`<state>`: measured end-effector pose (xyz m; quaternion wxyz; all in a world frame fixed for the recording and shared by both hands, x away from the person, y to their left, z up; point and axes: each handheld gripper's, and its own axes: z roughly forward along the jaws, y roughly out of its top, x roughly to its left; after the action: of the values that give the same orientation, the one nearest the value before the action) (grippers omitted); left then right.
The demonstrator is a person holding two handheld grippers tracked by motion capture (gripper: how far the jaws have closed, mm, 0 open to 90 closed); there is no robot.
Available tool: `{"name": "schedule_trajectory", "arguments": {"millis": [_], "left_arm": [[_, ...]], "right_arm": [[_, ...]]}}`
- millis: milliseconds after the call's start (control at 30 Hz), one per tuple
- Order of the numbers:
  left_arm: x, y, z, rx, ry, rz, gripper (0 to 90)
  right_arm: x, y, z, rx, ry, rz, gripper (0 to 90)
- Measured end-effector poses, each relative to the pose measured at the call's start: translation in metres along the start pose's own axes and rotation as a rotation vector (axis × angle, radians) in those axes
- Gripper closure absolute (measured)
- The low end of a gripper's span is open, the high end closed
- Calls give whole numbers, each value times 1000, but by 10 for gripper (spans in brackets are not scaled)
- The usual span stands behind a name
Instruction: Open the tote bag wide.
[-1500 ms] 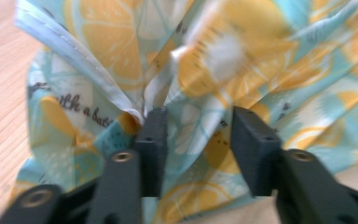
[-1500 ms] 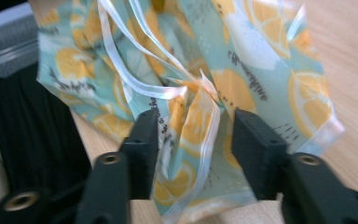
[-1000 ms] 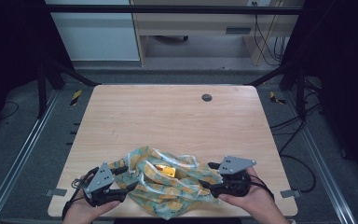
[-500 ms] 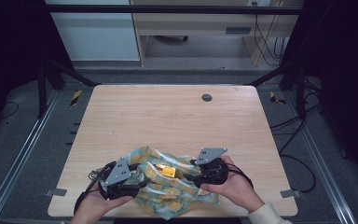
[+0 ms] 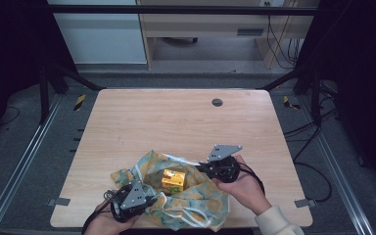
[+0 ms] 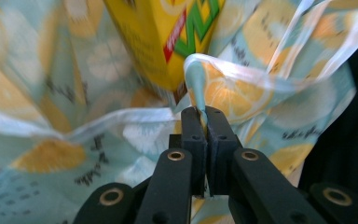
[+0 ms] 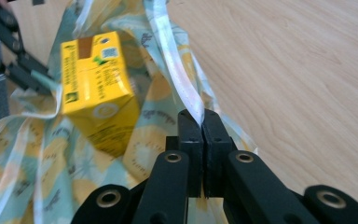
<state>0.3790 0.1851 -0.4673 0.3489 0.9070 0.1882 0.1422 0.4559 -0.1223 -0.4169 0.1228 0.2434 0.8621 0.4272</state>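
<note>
A pale blue cloth point(image 5: 196, 200) printed with lemon slices lies crumpled at the table's front edge. On its middle stands a yellow drink carton point(image 5: 173, 180) point(image 7: 98, 91) point(image 6: 168, 37). My left gripper point(image 5: 149, 195) point(image 6: 200, 112) is shut on a white-trimmed fold of the cloth just in front of the carton. My right gripper point(image 5: 199, 167) point(image 7: 200, 116) is shut on the cloth's white edge strip, to the carton's right. In the right gripper view the left gripper's jaws hold the cloth at the far left.
The wooden table point(image 5: 176, 122) stretches bare beyond the cloth, with a round dark grommet point(image 5: 217, 102) near its far edge. A person's hands hold both grippers at the front edge.
Both grippers have moved inward toward the carton, drawing the cloth's edges up around it. The right one went left and farther up the table, the left one rightward.
</note>
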Motion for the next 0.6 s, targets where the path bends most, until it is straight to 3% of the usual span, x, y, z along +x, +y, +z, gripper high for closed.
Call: {"name": "schedule_trajectory", "arguments": {"millis": [133, 333, 600], "left_arm": [[2, -3, 3, 27, 24, 10, 885], [4, -5, 5, 44, 28, 8, 889], [2, -7, 10, 84, 30, 25, 888]], "right_arm": [[-12, 2, 7, -10, -23, 29, 895], [-32, 1, 17, -15, -50, 95, 897], [-53, -2, 30, 22, -89, 121, 899]]}}
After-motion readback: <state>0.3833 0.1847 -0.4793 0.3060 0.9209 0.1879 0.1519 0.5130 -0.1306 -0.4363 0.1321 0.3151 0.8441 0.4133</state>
